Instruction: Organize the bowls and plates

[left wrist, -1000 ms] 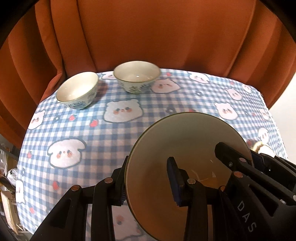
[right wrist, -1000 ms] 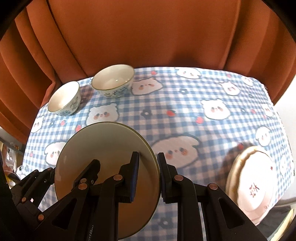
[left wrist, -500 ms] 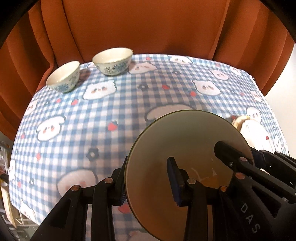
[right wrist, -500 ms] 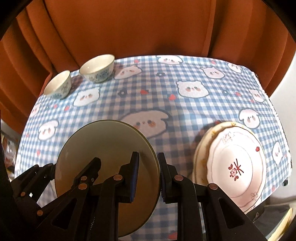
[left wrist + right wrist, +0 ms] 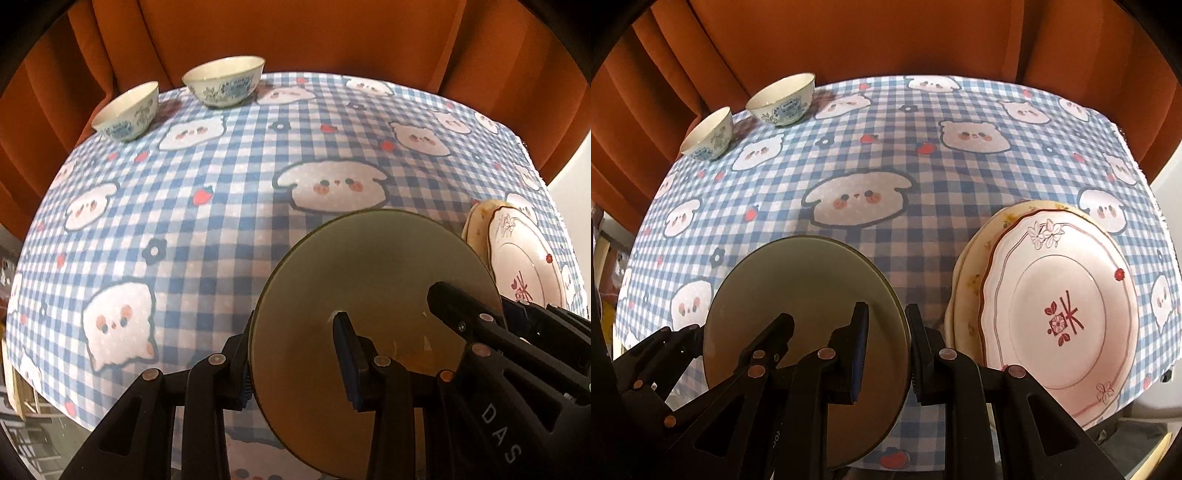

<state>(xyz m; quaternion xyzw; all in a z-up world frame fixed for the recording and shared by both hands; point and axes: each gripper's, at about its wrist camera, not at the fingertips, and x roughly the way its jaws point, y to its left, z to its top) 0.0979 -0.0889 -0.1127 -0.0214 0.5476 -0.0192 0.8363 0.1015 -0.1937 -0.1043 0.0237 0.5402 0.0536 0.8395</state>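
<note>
We are seeing a blue-and-white checked tablecloth (image 5: 923, 192) printed with white cartoon animals, red strawberries and dark flowers. We are looking at a plain olive-green plate (image 5: 798, 280), a white plate (image 5: 1060, 314) with dark red flower marks lying on a cream plate (image 5: 964, 280), two white bowls (image 5: 225, 83) (image 5: 127, 112) with blue patterns, and a rust-orange curtain (image 5: 332, 37).

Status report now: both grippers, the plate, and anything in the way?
Left gripper and right gripper both shut on olive plate, held above tablecloth. Plate stack to the right. Path open.
</note>
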